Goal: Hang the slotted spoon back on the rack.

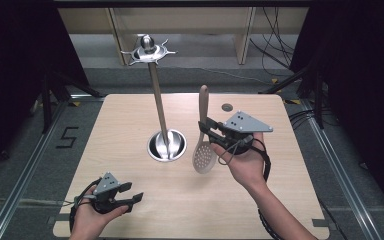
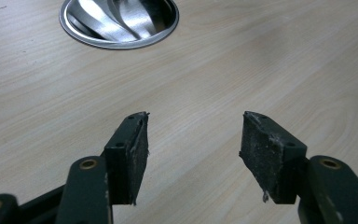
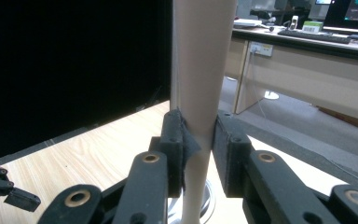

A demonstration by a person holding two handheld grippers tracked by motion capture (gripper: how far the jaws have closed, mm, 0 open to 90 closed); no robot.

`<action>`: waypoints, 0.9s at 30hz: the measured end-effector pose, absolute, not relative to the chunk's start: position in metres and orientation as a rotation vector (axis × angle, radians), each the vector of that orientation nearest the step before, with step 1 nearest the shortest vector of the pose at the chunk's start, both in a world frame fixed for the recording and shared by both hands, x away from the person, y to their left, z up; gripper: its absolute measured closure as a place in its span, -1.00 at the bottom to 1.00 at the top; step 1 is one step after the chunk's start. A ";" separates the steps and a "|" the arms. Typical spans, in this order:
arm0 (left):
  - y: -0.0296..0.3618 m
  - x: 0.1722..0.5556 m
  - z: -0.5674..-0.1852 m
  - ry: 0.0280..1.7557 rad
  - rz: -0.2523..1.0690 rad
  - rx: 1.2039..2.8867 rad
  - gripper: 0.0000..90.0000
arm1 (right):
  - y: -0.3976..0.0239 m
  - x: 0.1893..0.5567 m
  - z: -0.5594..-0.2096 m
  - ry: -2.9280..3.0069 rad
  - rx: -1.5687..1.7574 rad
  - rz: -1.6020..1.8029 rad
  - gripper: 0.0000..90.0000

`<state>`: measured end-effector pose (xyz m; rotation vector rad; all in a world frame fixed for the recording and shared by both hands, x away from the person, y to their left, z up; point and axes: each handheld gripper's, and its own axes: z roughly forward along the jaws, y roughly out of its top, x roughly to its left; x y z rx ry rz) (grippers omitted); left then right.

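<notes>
Two grippers in play: right gripper point(image 1: 206, 131) clamped on handle of beige slotted spoon point(image 1: 203, 156), held upright above table point(image 1: 260, 200), perforated bowl down, handle up, just right of utensil stand's round metal base point(image 1: 166, 145). Same grip seen close in right gripper view, pads point(image 3: 176, 140) pressing handle point(image 3: 200, 70) both sides. Left gripper point(image 1: 130, 192) low near table's front-left edge, jaws wide apart w/ nothing betw. pads point(image 2: 133, 154), well apart from spoon.

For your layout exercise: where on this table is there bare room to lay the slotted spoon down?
Bare wood lies left of the stand's round base, along the table's far-left edge, and in the near middle between the left gripper and the person's right forearm. It is crowded around the base and the slotted spoon beside it.
</notes>
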<state>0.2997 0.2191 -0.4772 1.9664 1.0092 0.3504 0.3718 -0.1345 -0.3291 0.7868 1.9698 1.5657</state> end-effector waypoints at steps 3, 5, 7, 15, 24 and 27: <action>0.219 0.300 -0.477 1.009 0.350 1.967 -0.10 | -0.133 0.373 -0.327 1.965 0.773 1.551 0.68; 0.219 0.300 -0.477 1.010 0.351 1.965 -0.10 | -0.131 0.372 -0.327 1.975 0.791 1.559 0.68; 0.219 0.300 -0.477 1.010 0.352 1.966 -0.10 | -0.129 0.372 -0.326 1.966 0.798 1.566 0.68; 0.219 0.300 -0.477 1.011 0.352 1.964 -0.10 | -0.125 0.376 -0.323 1.976 0.772 1.551 0.68; 0.218 0.300 -0.478 1.014 0.349 1.962 -0.10 | -0.120 0.379 -0.321 1.978 0.772 1.551 0.68; 0.218 0.300 -0.478 1.010 0.350 1.963 -0.10 | -0.118 0.379 -0.321 1.987 0.778 1.565 0.68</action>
